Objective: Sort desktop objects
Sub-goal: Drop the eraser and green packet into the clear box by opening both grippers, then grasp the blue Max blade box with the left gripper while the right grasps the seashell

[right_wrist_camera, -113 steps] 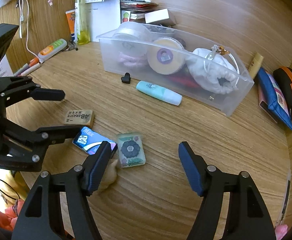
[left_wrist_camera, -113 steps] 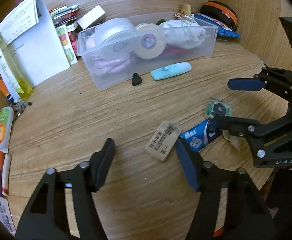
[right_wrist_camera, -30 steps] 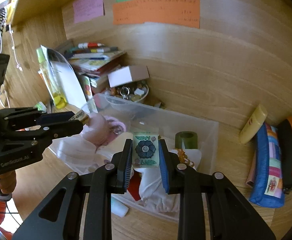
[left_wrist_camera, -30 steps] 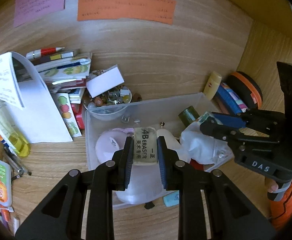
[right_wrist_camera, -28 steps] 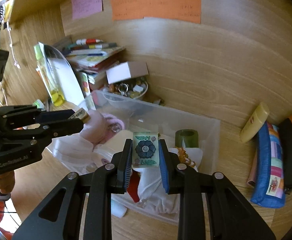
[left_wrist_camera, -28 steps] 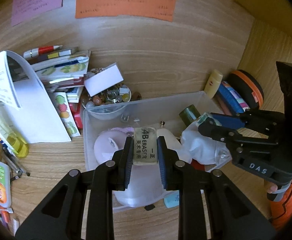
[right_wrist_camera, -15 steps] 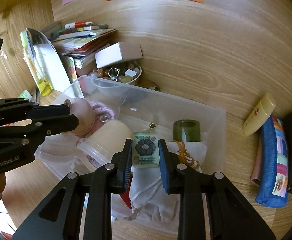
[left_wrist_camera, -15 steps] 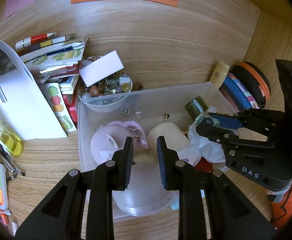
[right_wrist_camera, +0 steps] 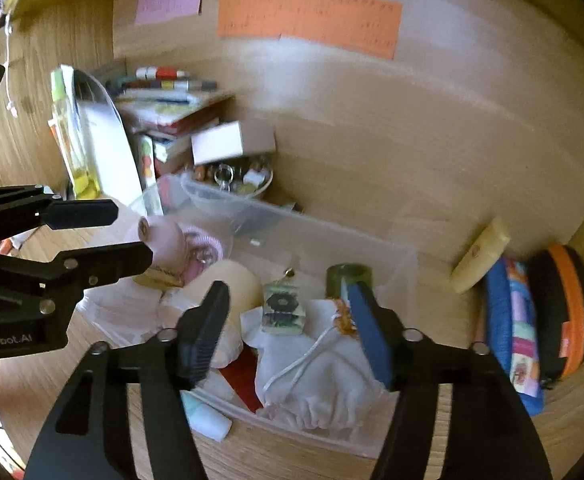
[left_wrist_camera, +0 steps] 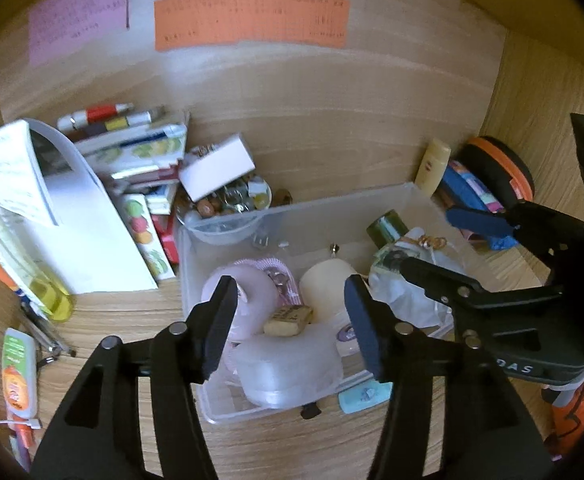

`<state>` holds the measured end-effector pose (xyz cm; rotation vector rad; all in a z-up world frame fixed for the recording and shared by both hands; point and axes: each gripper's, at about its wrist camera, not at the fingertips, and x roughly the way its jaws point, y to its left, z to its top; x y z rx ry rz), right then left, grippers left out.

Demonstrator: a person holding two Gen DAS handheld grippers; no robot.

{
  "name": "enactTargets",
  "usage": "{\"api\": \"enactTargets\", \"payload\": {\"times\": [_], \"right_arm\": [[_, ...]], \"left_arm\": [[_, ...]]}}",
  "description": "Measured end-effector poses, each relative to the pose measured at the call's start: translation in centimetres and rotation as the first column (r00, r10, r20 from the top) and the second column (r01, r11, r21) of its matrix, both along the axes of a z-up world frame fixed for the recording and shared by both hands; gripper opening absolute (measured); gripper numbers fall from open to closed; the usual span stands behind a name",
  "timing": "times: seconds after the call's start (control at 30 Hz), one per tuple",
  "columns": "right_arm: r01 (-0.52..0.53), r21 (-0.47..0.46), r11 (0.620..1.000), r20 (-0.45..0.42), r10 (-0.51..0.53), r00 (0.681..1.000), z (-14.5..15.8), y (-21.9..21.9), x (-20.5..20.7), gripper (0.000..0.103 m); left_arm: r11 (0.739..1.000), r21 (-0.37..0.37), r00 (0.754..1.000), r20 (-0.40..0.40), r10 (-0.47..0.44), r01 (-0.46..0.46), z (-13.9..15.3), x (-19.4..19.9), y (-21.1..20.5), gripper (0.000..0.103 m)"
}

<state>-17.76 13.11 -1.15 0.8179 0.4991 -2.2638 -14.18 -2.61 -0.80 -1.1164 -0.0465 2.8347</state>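
A clear plastic bin stands on the wooden desk, holding tape rolls, a pink ball and a white pouch. My left gripper hovers over the bin with its jaws opening. The tan 4B eraser lies loose below them on a tape roll, touching neither pad. My right gripper hangs over the bin's right half, its jaws also opening. The green flower tile rests free on the pouch. The left gripper shows at the left of the right wrist view.
Behind the bin sit a bowl of trinkets under a white box, stacked books and a folded paper. A cream tube, blue pencil case and orange-rimmed case lie right. A mint highlighter lies in front.
Both grippers went from shut to open. The eraser dropped from the left jaws and the flower tile from the right jaws into the bin.
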Motion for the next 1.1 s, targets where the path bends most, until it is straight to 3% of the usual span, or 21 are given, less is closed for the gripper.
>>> {"api": "enactTargets", "payload": {"times": [0.1, 0.17, 0.37, 0.57, 0.73, 0.97, 1.1], "right_arm": [[0.021, -0.015, 1.0, -0.043, -0.022, 0.999, 1.0, 0.7, 0.8, 0.08], [0.03, -0.023, 0.999, -0.061, -0.031, 0.998, 1.5, 1.1, 1.4, 0.081], [0.022, -0.061, 0.998, -0.082, -0.026, 0.996, 2.7, 2.9, 3.9, 0.084], [-0.019, -0.068, 0.997, -0.098, 0.013, 0.995, 2.7, 4.4, 6.9, 0.086], [-0.063, -0.058, 0.996, -0.089, 0.058, 0.994, 1.2, 5.7, 9.6, 0.086], [-0.104, -0.031, 0.994, 0.008, 0.104, 0.995, -3.2, 6.4, 12.3, 0.086], [-0.154, -0.041, 0.987, 0.076, 0.157, 0.985, -5.4, 6.7, 14.3, 0.086]], "left_arm": [[1.0, -0.004, 1.0, -0.029, 0.007, -0.008, 0.9, 1.0, 0.0, 0.07], [1.0, -0.015, 0.998, -0.054, 0.023, -0.024, 1.5, 1.9, -0.1, 0.079], [0.998, -0.032, 0.992, -0.12, 0.042, -0.046, 3.1, 5.1, -0.3, 0.092], [0.994, -0.075, 0.987, -0.147, 0.064, -0.076, 3.3, 8.1, -0.1, 0.096], [0.991, -0.084, 0.988, -0.12, 0.094, -0.105, 2.1, 10.4, -0.4, 0.097], [0.988, -0.04, 0.988, -0.039, 0.147, -0.149, -1.6, 12.2, -1.0, 0.099], [0.984, -0.062, 0.986, -0.008, 0.168, -0.168, -3.4, 13.6, -0.7, 0.099]]}}
